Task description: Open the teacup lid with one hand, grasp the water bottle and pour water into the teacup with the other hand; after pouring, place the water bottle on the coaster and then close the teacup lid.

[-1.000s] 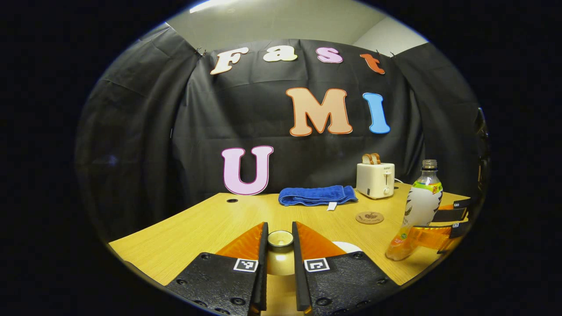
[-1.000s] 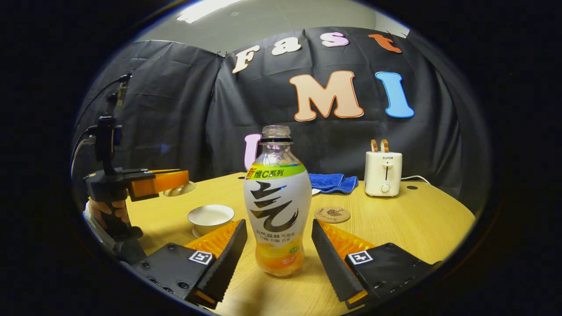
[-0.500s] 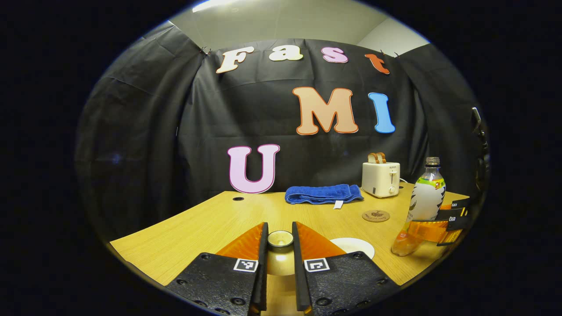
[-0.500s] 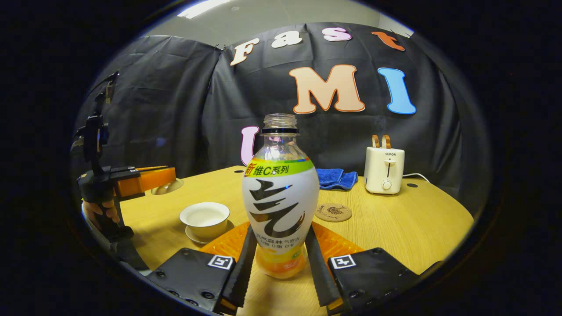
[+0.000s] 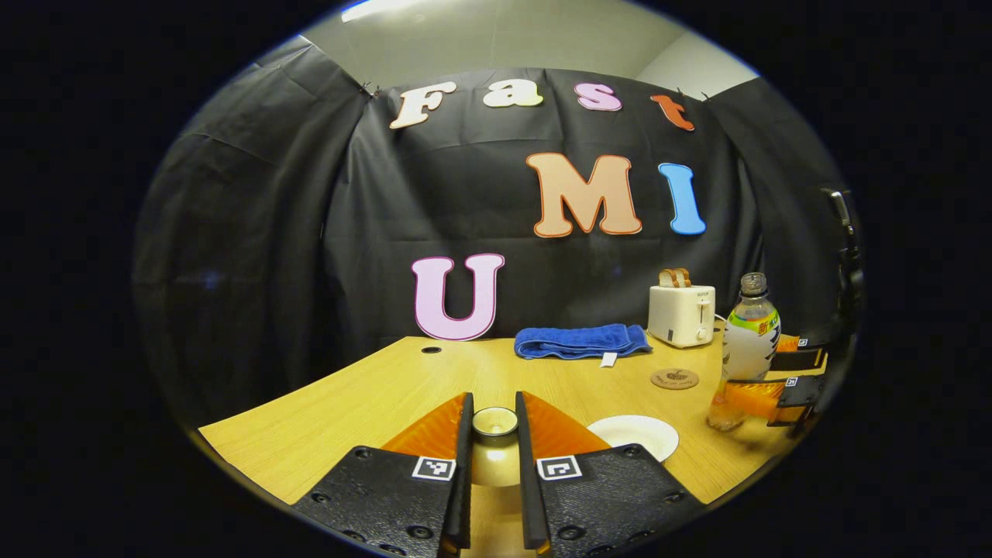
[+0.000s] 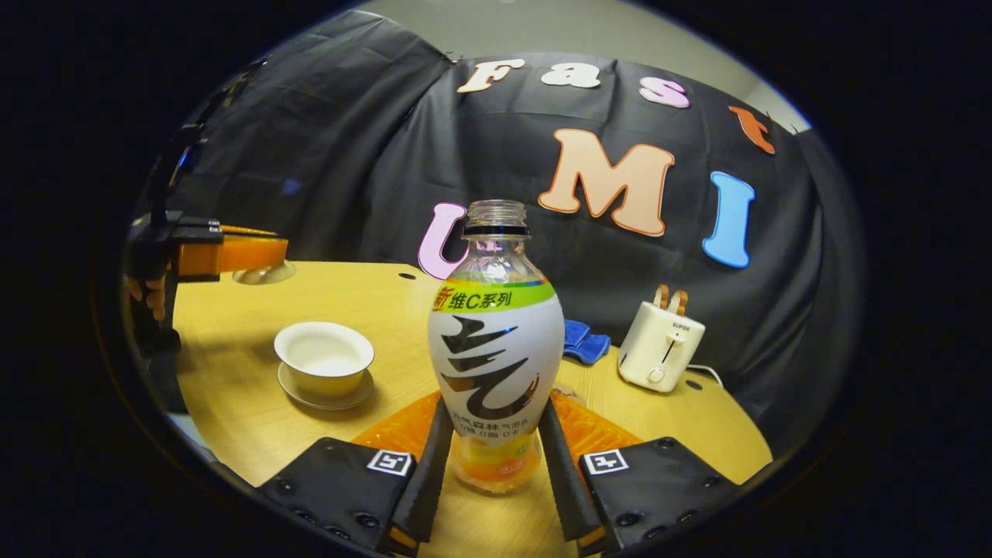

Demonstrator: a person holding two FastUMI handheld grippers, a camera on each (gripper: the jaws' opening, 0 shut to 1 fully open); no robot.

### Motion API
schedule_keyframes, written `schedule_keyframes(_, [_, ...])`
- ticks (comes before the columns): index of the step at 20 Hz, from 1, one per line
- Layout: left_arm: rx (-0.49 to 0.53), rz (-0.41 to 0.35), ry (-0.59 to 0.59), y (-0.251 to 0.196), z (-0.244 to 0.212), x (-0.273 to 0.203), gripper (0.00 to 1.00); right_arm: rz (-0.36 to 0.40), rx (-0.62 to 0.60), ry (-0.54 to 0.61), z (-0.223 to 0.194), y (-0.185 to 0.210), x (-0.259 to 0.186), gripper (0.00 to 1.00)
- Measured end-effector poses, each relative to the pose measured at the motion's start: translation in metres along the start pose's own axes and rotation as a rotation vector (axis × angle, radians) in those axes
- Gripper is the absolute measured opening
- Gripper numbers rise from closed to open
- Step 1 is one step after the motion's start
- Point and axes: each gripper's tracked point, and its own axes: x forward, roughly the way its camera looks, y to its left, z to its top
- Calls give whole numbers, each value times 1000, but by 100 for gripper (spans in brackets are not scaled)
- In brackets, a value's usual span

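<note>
My right gripper (image 6: pixel 492 457) is shut on the lower body of the uncapped water bottle (image 6: pixel 496 349), which has a white label and orange liquid at its bottom. Left of it the open white teacup (image 6: pixel 324 355) stands on its saucer (image 6: pixel 325 397). At the far left my left gripper (image 6: pixel 267 256) holds the lid (image 6: pixel 265 273) up over the table. In the left gripper view my left gripper (image 5: pixel 494 434) is shut on the lid's knob (image 5: pixel 494 422). The teacup (image 5: pixel 634 434) is just right of it. The bottle (image 5: pixel 748 345) in the right gripper (image 5: pixel 763 387) is farther right, and the round coaster (image 5: pixel 674 378) lies behind.
A folded blue towel (image 5: pixel 581 341) and a cream toaster (image 5: pixel 682 314) with toast stand at the back of the wooden table (image 5: pixel 349 403). The toaster (image 6: pixel 660 345) is to the right of the bottle. A hand (image 6: pixel 147 298) grips the left gripper's handle.
My right gripper closed from open onto the bottle, and its view has since rolled, with the cup sliding left. My left gripper keeps the lid and has turned a little.
</note>
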Motion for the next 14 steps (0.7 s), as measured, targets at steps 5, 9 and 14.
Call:
schedule_keyframes(5, [-18, 14, -2, 10, -2, -1, 23, -42, -275, -30, 6, -2, 8, 65])
schedule_keyframes(9, [-25, 33, 11, 21, -9, -2, 23, -61, -446, -34, 4, 2, 11, 66])
schedule_keyframes(14, [-26, 44, 13, 29, -13, -2, 23, -73, -635, -32, 1, 8, 22, 66])
